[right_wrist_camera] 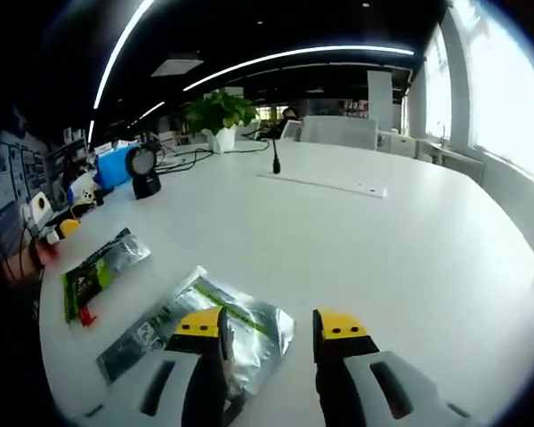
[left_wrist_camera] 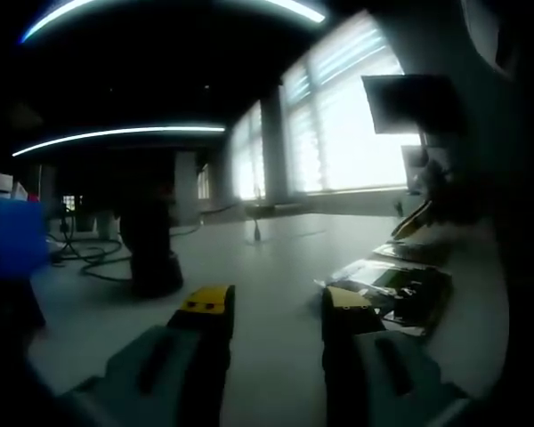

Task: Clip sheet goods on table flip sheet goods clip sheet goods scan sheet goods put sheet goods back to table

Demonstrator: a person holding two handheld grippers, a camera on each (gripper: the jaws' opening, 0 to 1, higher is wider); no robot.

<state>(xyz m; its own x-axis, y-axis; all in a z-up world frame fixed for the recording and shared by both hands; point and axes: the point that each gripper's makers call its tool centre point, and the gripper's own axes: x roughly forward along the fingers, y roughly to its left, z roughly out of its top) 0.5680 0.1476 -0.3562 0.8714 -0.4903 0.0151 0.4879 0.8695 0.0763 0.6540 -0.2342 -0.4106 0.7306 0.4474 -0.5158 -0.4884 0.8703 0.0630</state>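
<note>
The white counter (right_wrist_camera: 383, 258) carries two foil sheet goods packets, one (right_wrist_camera: 205, 325) partly under the right hand-held gripper (right_wrist_camera: 271, 334) and another (right_wrist_camera: 102, 267) beside it, while both the right and left hand-held gripper (left_wrist_camera: 276, 311) stand released and empty

Counter (right_wrist_camera: 383, 240) smooth, matt white, faint sheen toward its far edge. Silver sheet goods pack (right_wrist_camera: 209, 327) glossy crinkled foil or plastic film, green printed stripe, reflective. Second pack (right_wrist_camera: 102, 267) near the counter's left edge same shiny film, green label. Right gripper (right_wrist_camera: 269, 331) jaws matt grey plastic, yellow tips, black inner faces. Left gripper (left_wrist_camera: 278, 307) same finish. Packs (left_wrist_camera: 393, 289) in left gripper view look glossy, dim light.
</note>
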